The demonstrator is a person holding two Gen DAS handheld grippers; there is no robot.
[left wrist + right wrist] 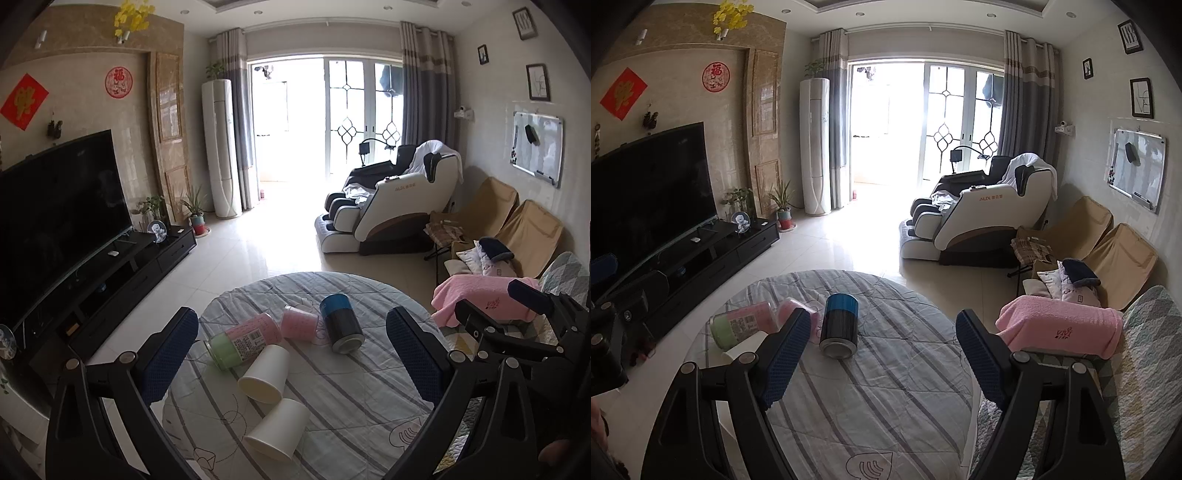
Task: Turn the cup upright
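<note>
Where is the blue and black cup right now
In the left wrist view the blue and black cup lies on its side near the middle of the striped tablecloth, just right of the pink cup and beyond the two white paper cups.

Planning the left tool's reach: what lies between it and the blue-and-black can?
In the left wrist view, two white paper cups lie on their sides between the open left tool and the blue-and-black can.

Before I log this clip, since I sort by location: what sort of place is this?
Most likely a home living room: a large television on a low stand, a massage chair by the balcony doors, and a cloth-covered round table with cups lying on it.
</note>
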